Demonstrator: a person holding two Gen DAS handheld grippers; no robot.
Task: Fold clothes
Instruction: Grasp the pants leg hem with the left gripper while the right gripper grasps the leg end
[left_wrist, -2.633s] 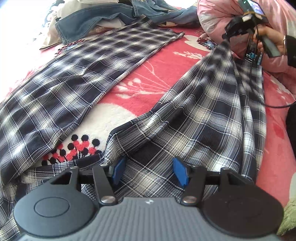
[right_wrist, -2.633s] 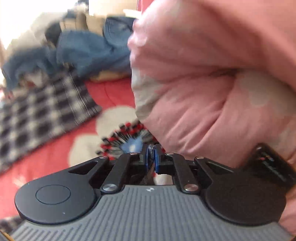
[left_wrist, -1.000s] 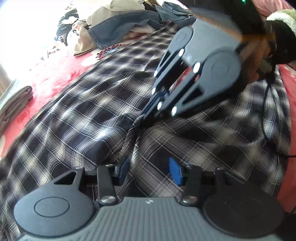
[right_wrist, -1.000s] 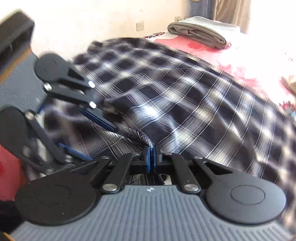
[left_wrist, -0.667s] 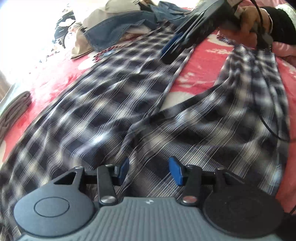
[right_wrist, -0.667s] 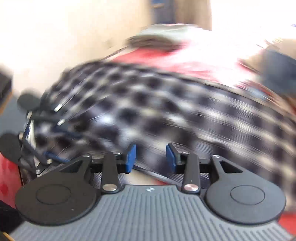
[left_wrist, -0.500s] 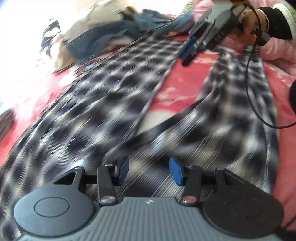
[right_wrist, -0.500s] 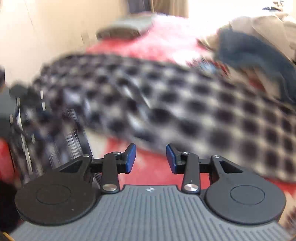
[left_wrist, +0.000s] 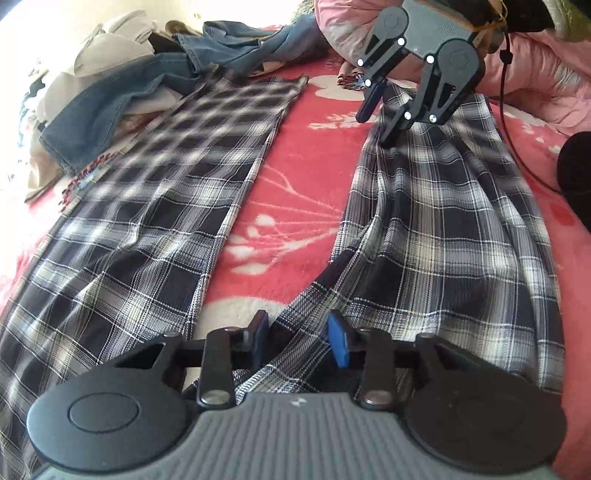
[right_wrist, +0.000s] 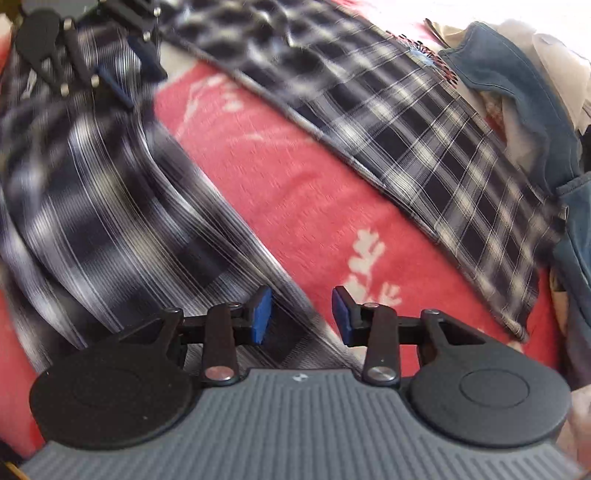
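Black-and-white plaid trousers (left_wrist: 443, 221) lie on the red blanket (left_wrist: 295, 166) with the two legs spread in a V. My left gripper (left_wrist: 297, 332) is low at the crotch. Its jaws are closing, with a ridge of plaid cloth between the blue pads, which are still apart. In the left wrist view my right gripper (left_wrist: 378, 122) hovers open over the far end of the right-hand leg. Its own view shows it (right_wrist: 301, 314) open above that leg's edge (right_wrist: 92, 203), gripping nothing. The other leg (right_wrist: 424, 122) runs across the top, and the left gripper (right_wrist: 140, 85) sits at the upper left.
A heap of denim and beige clothes (left_wrist: 122, 85) lies beyond the left-hand leg. A pink quilt (left_wrist: 535, 81) bulges at the back right. A black cable (left_wrist: 513, 129) trails from the right gripper across the cloth. A dark shape (left_wrist: 576, 177) sits at the right edge.
My right gripper opened, let go of the plaid cloth near the left gripper and swung away to the far end of the right-hand leg. The left jaws have narrowed around the crotch cloth.
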